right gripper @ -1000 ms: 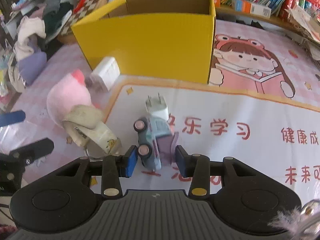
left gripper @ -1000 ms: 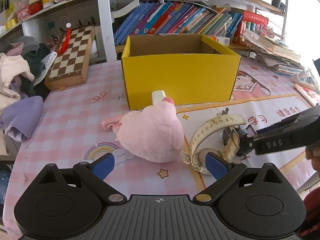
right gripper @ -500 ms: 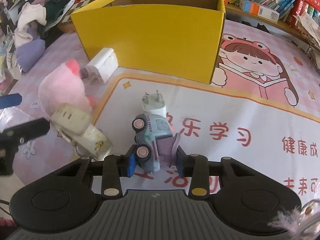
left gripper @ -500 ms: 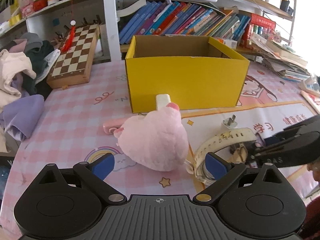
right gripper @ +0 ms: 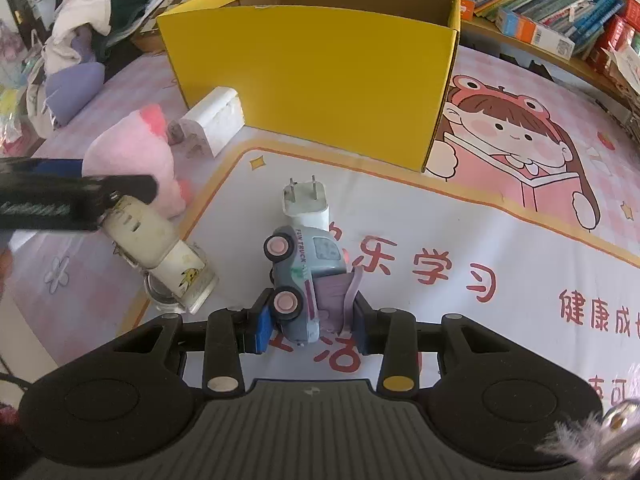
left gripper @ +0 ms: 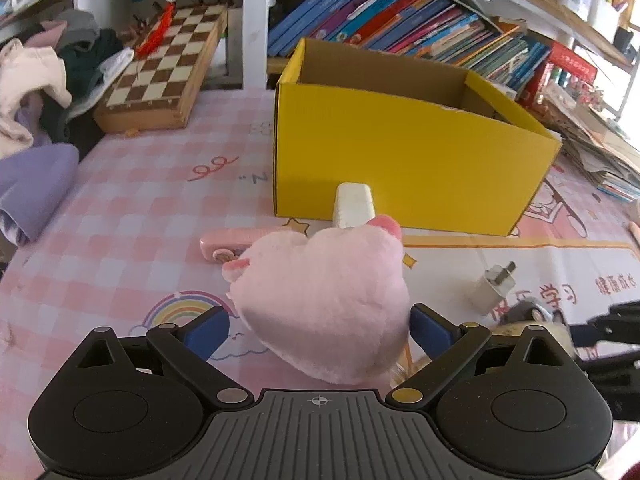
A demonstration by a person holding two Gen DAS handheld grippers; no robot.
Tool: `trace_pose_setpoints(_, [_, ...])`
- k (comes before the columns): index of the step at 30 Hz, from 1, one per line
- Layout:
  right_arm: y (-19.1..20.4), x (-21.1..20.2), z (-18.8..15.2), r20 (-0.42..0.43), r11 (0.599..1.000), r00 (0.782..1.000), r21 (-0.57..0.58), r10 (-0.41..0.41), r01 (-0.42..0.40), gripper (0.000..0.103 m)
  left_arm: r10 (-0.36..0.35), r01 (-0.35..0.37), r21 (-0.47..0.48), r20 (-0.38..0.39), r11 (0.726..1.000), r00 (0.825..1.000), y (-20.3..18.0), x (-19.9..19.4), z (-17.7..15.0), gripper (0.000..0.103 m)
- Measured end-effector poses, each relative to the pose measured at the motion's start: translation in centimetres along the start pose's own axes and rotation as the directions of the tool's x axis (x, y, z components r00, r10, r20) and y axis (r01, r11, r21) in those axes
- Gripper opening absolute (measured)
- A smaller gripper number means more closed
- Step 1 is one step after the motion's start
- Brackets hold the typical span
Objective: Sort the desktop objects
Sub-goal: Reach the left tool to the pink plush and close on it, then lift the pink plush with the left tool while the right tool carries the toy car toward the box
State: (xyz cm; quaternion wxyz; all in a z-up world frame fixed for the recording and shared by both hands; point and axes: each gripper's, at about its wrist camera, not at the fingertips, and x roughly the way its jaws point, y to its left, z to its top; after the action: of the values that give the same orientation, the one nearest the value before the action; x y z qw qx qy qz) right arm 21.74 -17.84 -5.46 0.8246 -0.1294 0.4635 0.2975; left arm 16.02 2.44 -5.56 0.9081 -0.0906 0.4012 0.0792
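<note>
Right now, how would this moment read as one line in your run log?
right claw: shut on toy truck | left claw: open around pink plush | yellow box: nothing seen inside

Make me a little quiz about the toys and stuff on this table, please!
1. True or false: the right claw is closed on the blue toy truck.
2. What sits between the fingers of the left claw?
A. a chessboard
B. the pink plush toy
C. a book
3. Fill the gap: the white plug adapter lies in front of the ____ cardboard box, its prongs pointing toward it.

Key
1. True: the pads press the truck's two sides.
2. B: the plush lies between the open fingers, not squeezed.
3. yellow
</note>
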Motion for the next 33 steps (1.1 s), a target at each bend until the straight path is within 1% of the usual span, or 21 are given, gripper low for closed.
trace_pose_setpoints(4, [-0.1,0.0,-0.1,0.0,1.0,1.0,-0.003,0.005,-0.005,0.036,-0.032,0.031,-0.055,-0.018,0.998,0.999,0.9,1.3,0.4,0.097])
trace_pose_setpoints(7, [-0.1,0.0,-0.2,0.001,1.0,1.0,0.003,0.006,-0.006,0.036,-0.059,0.056,-0.091,-0.03,0.994,0.998,1.4,1.6,0.3,0.09])
trace_pose_setpoints(8, [-0.1,0.0,-0.2,0.002,1.0,1.0,0.006,0.005,-0.005,0.036,-0.06,0.058,-0.082,-0.029,0.995,0.998,1.3,1.4,0.2,0.088])
trace_pose_setpoints(10, [0.0,0.0,-0.2,0.003,1.0,1.0,0.013,0.003,-0.003,0.036,-0.058,0.056,-0.059,-0.026,0.997,0.998,1.2,1.0,0.0,0.081])
trace_pose_setpoints(13, [0.0,0.0,-0.1,0.004,0.999,1.0,0.032,-0.004,0.004,0.036,-0.041,0.04,-0.048,-0.025,0.998,0.999,1.6,0.3,-0.2,0.075])
trace_pose_setpoints(15, [-0.1,-0.2,-0.2,0.006,0.999,1.0,0.051,-0.012,0.012,0.036,-0.029,0.028,-0.052,-0.024,0.998,0.999,2.0,-0.3,-0.3,0.074])
trace_pose_setpoints(20, [-0.9,-1.0,-0.3,0.022,0.992,0.999,0.126,-0.03,0.027,0.036,-0.022,0.021,-0.114,-0.004,0.993,1.0,4.2,-2.5,-0.9,0.073])
trace_pose_setpoints(24, [-0.8,-1.6,-0.7,0.029,0.986,0.999,0.162,-0.045,0.04,0.036,-0.021,0.022,-0.142,0.014,0.99,1.0,5.2,-3.8,-1.4,0.074])
trace_pose_setpoints(33, [0.4,-3.6,-1.6,0.073,0.978,0.994,0.194,-0.086,0.07,0.036,-0.056,0.062,-0.098,0.062,0.993,0.997,5.4,-6.0,-1.7,0.074])
